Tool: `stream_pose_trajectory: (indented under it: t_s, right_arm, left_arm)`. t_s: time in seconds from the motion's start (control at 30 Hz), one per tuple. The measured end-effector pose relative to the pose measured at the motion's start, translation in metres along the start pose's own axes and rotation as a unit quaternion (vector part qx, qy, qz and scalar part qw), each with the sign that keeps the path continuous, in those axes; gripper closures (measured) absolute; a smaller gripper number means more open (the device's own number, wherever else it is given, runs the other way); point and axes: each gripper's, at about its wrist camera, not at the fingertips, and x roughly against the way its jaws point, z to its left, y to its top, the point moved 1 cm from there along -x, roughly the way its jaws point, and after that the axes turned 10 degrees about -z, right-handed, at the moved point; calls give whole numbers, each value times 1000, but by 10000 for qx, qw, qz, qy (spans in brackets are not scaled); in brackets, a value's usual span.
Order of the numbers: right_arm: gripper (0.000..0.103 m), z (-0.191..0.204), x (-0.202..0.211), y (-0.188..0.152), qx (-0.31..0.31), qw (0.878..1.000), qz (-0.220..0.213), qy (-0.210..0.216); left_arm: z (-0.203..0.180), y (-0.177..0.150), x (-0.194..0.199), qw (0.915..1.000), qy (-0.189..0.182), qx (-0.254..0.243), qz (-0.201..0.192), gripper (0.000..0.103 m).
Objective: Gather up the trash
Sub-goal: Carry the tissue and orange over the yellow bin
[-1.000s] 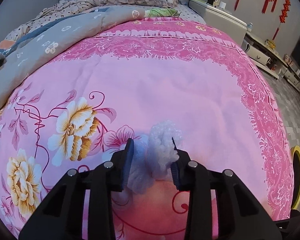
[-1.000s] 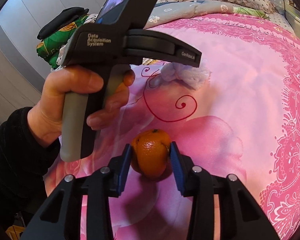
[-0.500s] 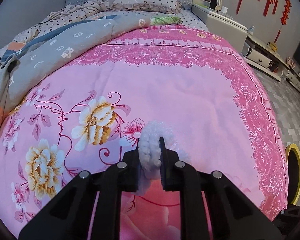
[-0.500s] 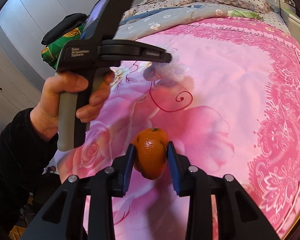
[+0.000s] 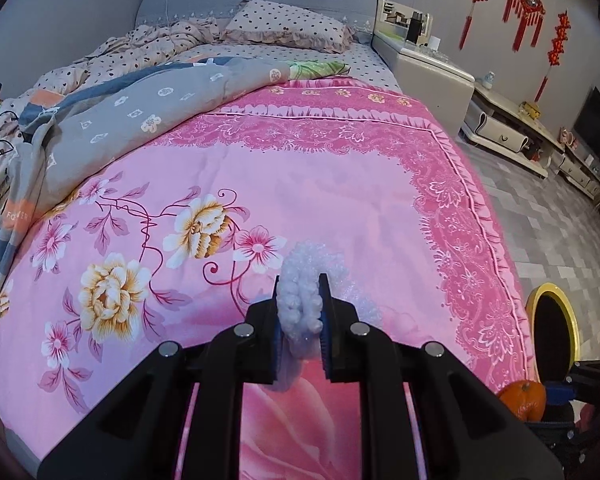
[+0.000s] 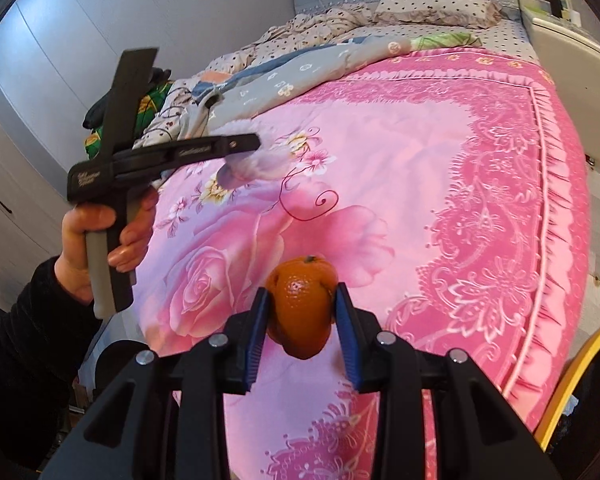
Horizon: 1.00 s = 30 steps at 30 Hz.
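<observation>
A crumpled wad of white bubble wrap (image 5: 300, 304) is pinched between the blue pads of my left gripper (image 5: 299, 288), lifted above the pink floral bedspread (image 5: 300, 184). My right gripper (image 6: 302, 294) is shut on an orange (image 6: 302, 304), also held clear of the bed. From the right wrist view, a hand holds the left gripper (image 6: 256, 148) at the upper left, with the bubble wrap (image 6: 252, 168) hanging under its tip. The orange (image 5: 524, 398) shows at the lower right of the left wrist view.
A yellow-rimmed black bin (image 5: 554, 328) stands on the tiled floor to the right of the bed; its rim (image 6: 572, 376) shows at the lower right. A grey quilt (image 5: 132, 120) and dotted pillow (image 5: 288, 24) lie at the bed's far end. A bedside cabinet (image 5: 424, 72) stands at the right.
My left gripper closed on the bubble wrap and lifted it off the bed. The right gripper raised the orange off the bedspread. Both pulled back, so more of the bed and the bin shows.
</observation>
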Motion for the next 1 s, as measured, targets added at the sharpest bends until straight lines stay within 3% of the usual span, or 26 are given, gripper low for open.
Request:
stream_pose_trajectory:
  t_s: [0.47,1.0]
  right_arm:
    - [72,-37,105,1,-298,9951,-873,-368]
    - [71,-103,207,-11,-773,9758,-1661,-1192]
  left_arm:
    - [-86,-6,82,9972,-528,-395,-360,89]
    - [-224,-14,110,9843,-1486,-849,-423,89]
